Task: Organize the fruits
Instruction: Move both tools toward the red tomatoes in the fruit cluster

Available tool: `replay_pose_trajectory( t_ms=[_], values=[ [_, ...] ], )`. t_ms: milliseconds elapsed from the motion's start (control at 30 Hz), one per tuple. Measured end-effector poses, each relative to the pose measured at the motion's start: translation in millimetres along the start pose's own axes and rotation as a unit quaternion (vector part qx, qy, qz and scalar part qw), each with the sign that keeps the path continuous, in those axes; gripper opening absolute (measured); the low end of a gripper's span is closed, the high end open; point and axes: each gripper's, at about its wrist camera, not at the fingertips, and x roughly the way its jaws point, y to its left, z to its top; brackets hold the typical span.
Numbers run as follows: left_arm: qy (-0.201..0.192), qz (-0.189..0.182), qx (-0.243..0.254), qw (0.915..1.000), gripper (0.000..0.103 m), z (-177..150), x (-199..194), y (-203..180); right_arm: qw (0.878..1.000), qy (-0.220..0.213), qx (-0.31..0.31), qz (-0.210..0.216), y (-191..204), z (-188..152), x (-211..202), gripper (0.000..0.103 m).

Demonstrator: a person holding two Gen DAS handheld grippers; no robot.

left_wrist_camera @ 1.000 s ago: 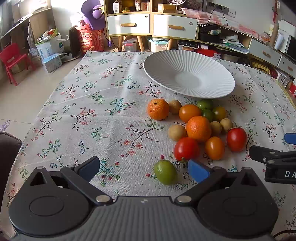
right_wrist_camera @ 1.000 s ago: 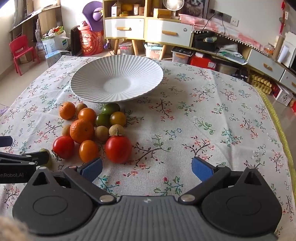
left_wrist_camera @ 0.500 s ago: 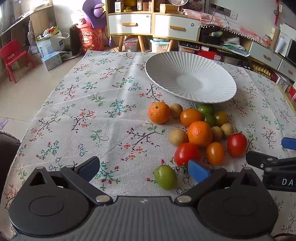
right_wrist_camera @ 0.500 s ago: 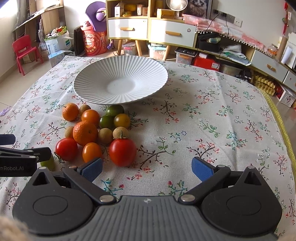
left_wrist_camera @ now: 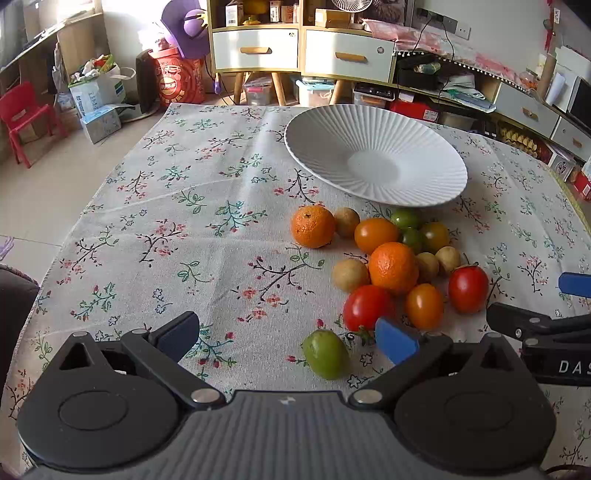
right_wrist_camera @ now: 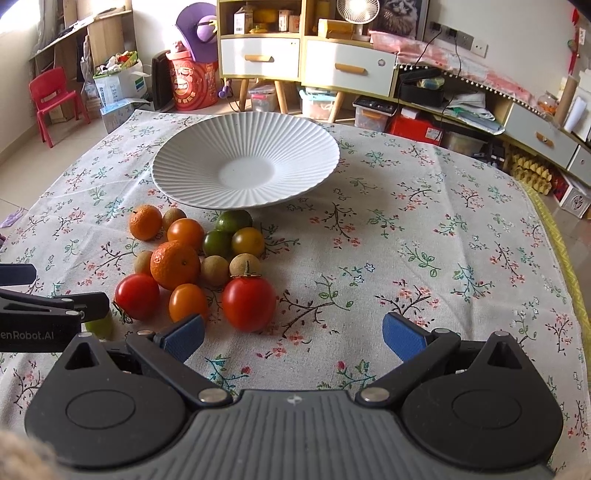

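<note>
While both claws hang released w/ nothing between the pads, left gripper sits nearest the green fruit, which lies alone on the tablecloth just in front of the pile; right gripper is near the big red tomato. White plate behind the pile is bare. Fruit prob. light, round, smooth-skinned, apt to roll; tomatoes soft, so squeeze gently across the widest part.

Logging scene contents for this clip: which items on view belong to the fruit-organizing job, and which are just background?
Job:
white ribbed plate, empty
mandarins
red tomatoes
lone green fruit
left gripper and right gripper, both open

Background:
floral tablecloth
red chair
drawer cabinet
desk fan
</note>
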Motion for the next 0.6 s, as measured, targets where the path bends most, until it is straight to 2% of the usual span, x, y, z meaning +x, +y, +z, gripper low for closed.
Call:
replay_pose_trajectory(
  t_ms=[300, 600],
  values=[
    [0.002, -0.023, 0.011, 0.9997, 0.1, 7.5, -0.3, 2.3, 1.0, -0.011, -0.014, 0.003, 1.8, -0.5, 1.8, 0.103],
    [-0.005, -0.03, 0.025, 0.9992, 0.1, 7.2, -3.6, -0.3, 1.0, -0.004, 0.002, 0.014, -6.3, 3.5, 0.7, 0.103]
  ],
)
